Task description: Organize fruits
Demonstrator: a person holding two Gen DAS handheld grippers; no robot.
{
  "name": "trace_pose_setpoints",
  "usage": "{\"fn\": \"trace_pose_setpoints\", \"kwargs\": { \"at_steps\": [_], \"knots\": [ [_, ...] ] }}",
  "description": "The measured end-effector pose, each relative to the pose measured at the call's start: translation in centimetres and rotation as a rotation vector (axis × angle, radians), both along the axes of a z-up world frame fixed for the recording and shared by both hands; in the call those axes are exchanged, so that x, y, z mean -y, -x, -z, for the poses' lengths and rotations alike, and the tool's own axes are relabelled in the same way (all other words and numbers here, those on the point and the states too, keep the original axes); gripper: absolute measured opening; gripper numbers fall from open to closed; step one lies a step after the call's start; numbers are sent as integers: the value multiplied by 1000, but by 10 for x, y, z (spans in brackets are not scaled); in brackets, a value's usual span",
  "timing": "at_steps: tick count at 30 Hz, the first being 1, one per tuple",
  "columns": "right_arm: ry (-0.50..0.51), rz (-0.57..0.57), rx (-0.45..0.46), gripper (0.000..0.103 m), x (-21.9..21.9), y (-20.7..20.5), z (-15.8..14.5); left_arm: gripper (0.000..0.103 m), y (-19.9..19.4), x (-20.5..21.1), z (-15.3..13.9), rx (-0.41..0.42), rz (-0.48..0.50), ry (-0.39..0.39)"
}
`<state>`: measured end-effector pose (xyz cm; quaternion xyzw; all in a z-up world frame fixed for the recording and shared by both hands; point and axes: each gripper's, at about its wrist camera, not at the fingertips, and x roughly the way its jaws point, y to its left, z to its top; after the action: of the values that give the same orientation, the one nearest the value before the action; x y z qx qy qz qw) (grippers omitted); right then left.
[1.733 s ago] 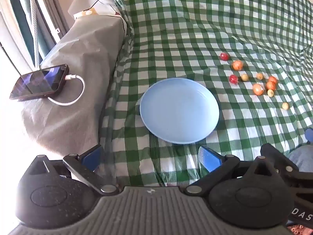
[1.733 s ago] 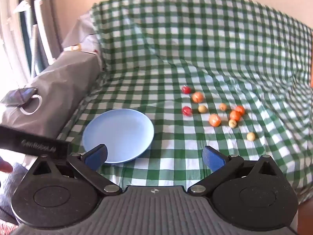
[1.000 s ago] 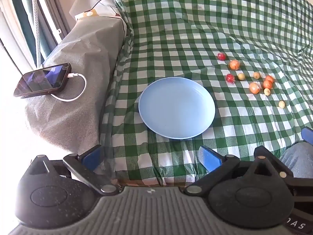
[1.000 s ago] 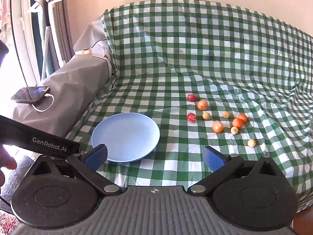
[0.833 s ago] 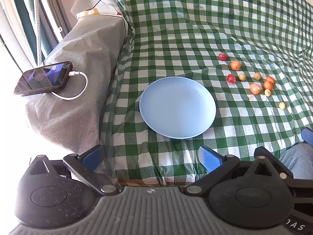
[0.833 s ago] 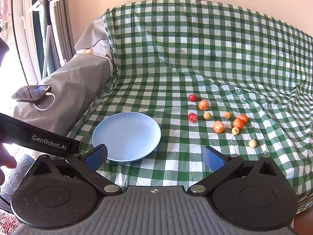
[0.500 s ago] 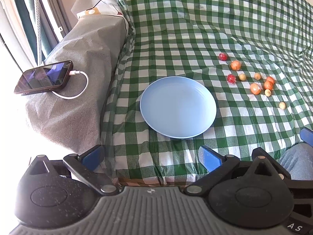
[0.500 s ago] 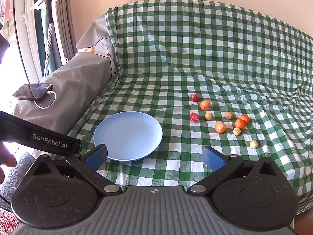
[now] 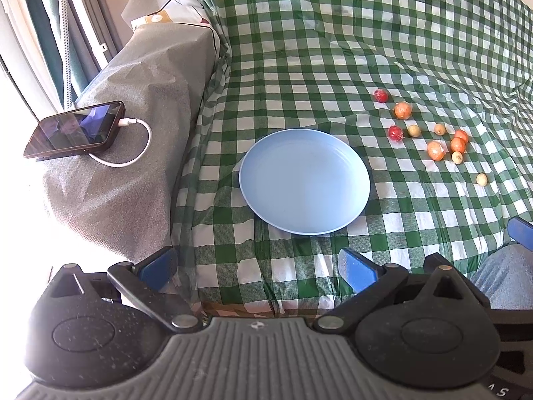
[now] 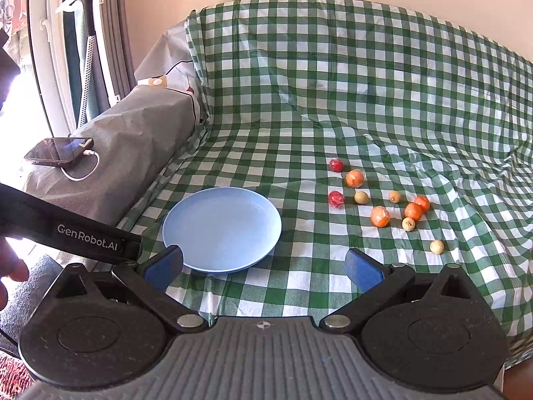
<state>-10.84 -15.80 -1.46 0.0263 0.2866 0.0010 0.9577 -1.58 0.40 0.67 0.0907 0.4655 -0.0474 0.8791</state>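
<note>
- You've got ten little fruits on the green checked cloth (image 10: 299, 100): two red fruits (image 10: 336, 164), four orange fruits (image 10: 379, 216) and four pale yellow fruits (image 10: 361, 197).
- One empty blue plate (image 10: 186, 220) sits left of that bunch, not touching any of them.
- Your right gripper (image 10: 263, 268) is spread wide and holding nothing, with the fruits ahead and off to its right.
- Your left gripper (image 9: 258, 266) is wide too and empty, the plate is straight ahead, and the fruits are well off to its right.
- One phone (image 9: 75, 130) is charging on the grey armrest (image 9: 133, 100).
</note>
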Motion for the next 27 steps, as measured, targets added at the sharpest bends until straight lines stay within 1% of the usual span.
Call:
{"fn": "trace_pose_setpoints", "kwargs": {
  "at_steps": [4, 8, 11, 14, 19, 23, 25, 27],
  "knots": [
    [4, -4, 16, 102, 1, 0, -1, 103, -1, 1, 0, -3, 6, 6],
    [1, 9, 25, 102, 5, -2, -1, 103, -3, 7, 2, -4, 20, -15],
    [-12, 8, 20, 102, 9, -4, 2, 103, -6, 8, 5, -16, 10, -26],
    [-18, 13, 34, 102, 11, -5, 0, 103, -8, 6, 2, -19, -9, -15],
    [-18, 51, 61, 102, 14, -8, -1, 103, -11, 8, -4, -17, -14, -52],
    [-69, 104, 70, 102, 29, -10, 0, 103, -14, 9, -6, -6, -23, -81],
    [-84, 142, 66, 103, 37, -12, 2, 103, -18, 11, -6, -10, -29, -86],
    [-87, 156, 55, 102, 42, -16, 4, 103, -23, 14, -6, -14, -26, -85]
  ]
}}
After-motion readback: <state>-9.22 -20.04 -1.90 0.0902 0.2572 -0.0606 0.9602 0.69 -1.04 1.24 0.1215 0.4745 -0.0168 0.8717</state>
